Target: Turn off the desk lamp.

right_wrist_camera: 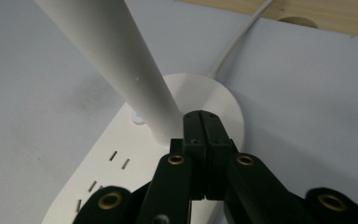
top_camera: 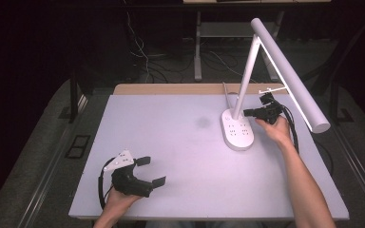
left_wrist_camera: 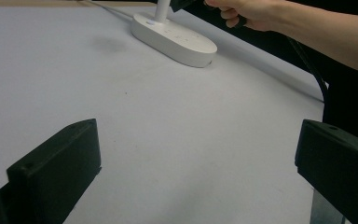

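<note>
right gripper: fingers together, nothing between, tips by the lamp stem (far right) | left gripper: fingers apart over bare table, near left

Lamp post right before tongs

You get an evenly lit table in the middle of the high view, pale lilac-white, while everything past its edges falls off into near black, darkest in the upper left of the frame. That view is soft and slightly grainy. A faint grey smudge sits near the centre. In the left gripper view, the black jaws at the bottom corners are crisp but show little surface detail. In the right gripper view, the white lamp pole across the upper left is bright and slightly blurred, with a small blue light at its foot.
</note>
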